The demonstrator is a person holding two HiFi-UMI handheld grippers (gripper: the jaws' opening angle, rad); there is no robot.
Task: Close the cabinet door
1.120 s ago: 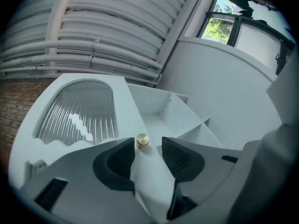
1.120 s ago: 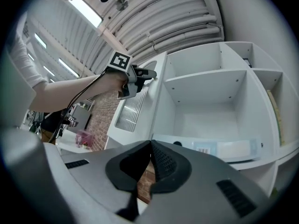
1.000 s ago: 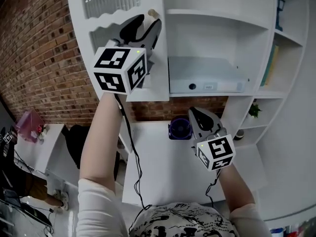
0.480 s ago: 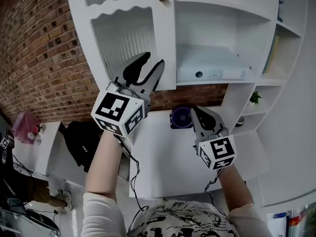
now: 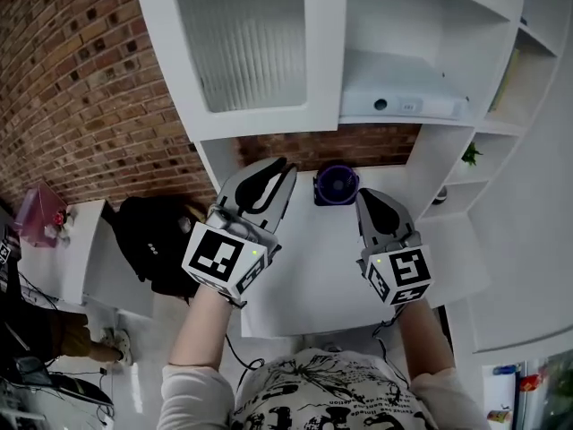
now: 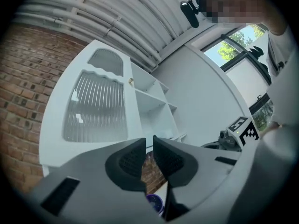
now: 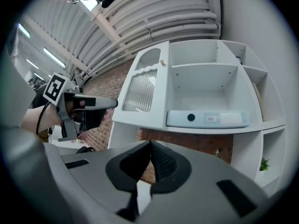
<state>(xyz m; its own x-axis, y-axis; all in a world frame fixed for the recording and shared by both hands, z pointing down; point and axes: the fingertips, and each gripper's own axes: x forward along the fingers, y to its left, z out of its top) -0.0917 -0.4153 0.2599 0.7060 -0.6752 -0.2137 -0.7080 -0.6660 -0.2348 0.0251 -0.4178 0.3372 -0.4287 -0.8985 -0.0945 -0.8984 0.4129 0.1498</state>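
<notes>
The door covers the left part of the cabinet, above the back edge of the desk. In the right gripper view it seems to lie flush with the frame, but I cannot be sure that it is fully shut. So I judge the closing itself is done and the step in hand is the retreat.

The left gripper hangs low over the desk, well apart from the door. Its jaws are closing with only a narrow gap and nothing between them. The right gripper is beside it, jaws together and empty.

The next move needs only a check. If a gap remains, a light push near the knob is enough.

One second ago the left gripper was up at the door's edge near the knob, with wider jaws. Now it has come down, and the right one has sunk a little too.
</notes>
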